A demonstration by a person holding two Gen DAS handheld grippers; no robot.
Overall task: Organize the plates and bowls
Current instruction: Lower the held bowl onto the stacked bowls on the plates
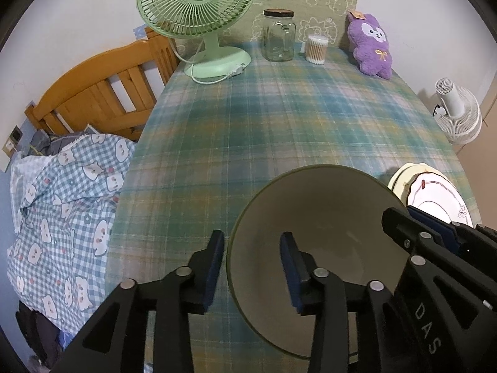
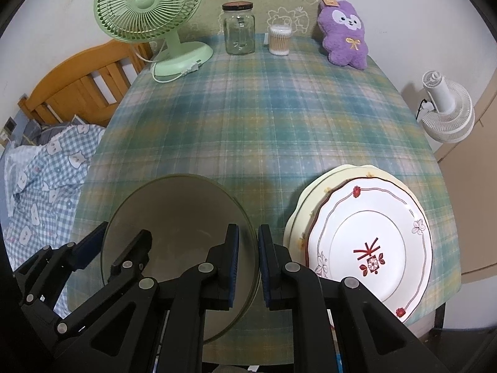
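Left tool (image 1: 253,267) parted, right tool (image 2: 248,264) nearly shut (both angled downward).

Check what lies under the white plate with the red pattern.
A pale yellow plate lies under the white plate, its rim showing beyond it. Anything beneath those two is covered.

1. The left gripper (image 1: 252,267), at the bottom of its own view, is matte black plastic with angular, cut-out linkage arms.
2. Round silver pivot pins dot each arm joint.
3. Its fingers (image 1: 214,267) carry dark blue pads.
4. The right gripper (image 2: 248,264), bottom centre of its view, has the same build.
5. White letters "DAS" mark its body at the left view's lower right.
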